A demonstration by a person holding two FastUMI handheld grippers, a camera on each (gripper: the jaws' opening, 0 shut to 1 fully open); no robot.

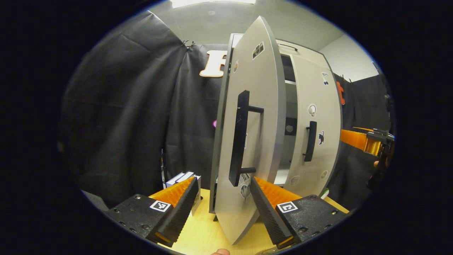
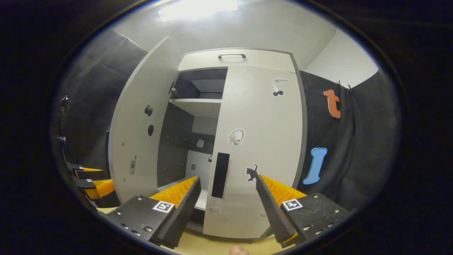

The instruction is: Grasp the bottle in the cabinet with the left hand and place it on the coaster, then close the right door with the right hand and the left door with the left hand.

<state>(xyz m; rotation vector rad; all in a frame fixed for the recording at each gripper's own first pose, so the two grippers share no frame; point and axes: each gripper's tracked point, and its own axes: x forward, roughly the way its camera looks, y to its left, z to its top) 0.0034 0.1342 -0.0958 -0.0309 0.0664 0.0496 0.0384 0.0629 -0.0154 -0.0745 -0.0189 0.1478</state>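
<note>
The right door (image 2: pixel 258 148) of the cabinet (image 2: pixel 233 58) looks closed or almost closed, while the left door (image 1: pixel 247 134) stands wide open, its edge turned toward the left gripper. So, in my judgement, the step in hand is the last one: closing the left door with the left hand.

The left gripper (image 1: pixel 223 202) has its jaws spread apart and holds nothing; the lower edge of the left door sits between its fingers, near the black handle (image 1: pixel 240 138), but I cannot tell if a finger touches the door. The right gripper (image 2: pixel 228 198) also has its jaws apart and empty, and it hangs in front of the right door's handle (image 2: pixel 220 174).

I cannot see the bottle or the coaster. The lower shelf (image 2: pixel 201 198) inside the cabinet looks bare, so the bottle is probably already out.

The next move calls for the left gripper to push the outer face of the left door toward the cabinet, swinging it on its hinge until it meets the right door.
</note>
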